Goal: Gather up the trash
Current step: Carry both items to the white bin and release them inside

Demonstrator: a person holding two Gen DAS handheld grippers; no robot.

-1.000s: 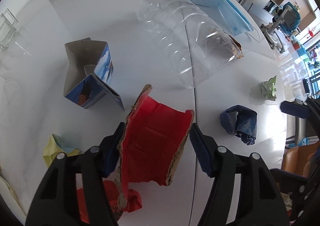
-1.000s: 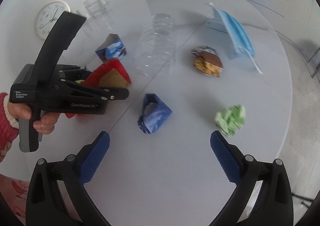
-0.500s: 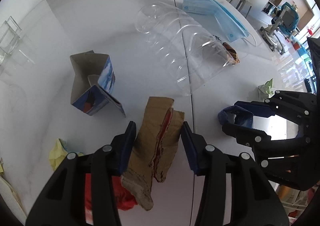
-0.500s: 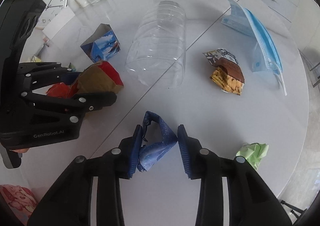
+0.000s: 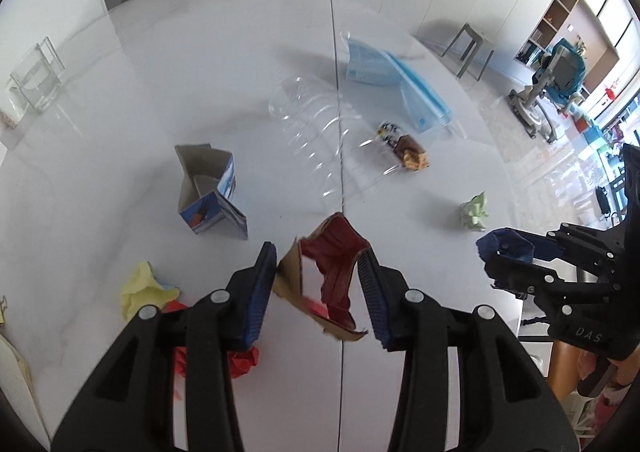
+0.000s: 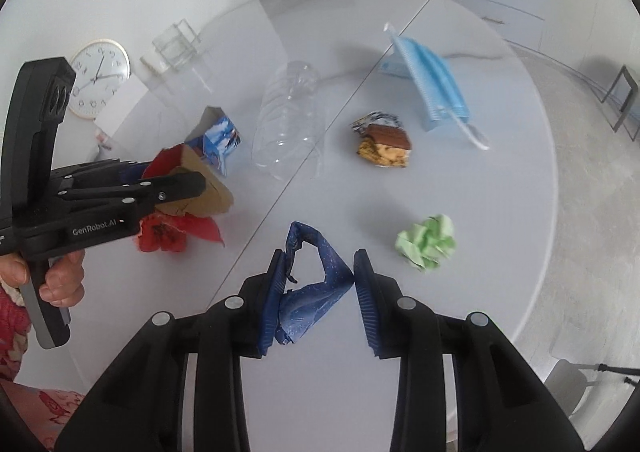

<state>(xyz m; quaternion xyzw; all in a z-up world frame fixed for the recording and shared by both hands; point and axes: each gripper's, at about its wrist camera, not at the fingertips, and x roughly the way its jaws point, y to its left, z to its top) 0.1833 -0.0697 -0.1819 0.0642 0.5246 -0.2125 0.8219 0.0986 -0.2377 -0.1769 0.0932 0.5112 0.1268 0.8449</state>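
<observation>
Two tools clamp trash: left tool (image 5: 318, 284) red cardboard (image 5: 334, 270), right tool (image 6: 320, 288) blue wrapper (image 6: 312, 284).

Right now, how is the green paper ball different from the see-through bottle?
The green paper ball is crumpled, small and solid green; the clear bottle is much bigger and lets the table show through it. The ball sits as a round lump; the bottle lies on its side, long and ribbed. Both rest on the table, and no gripper touches either.

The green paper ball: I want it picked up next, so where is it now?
In the right wrist view the green paper ball lies loose on the white table, right of the right hand-held gripper, below the snack wrapper.
</observation>
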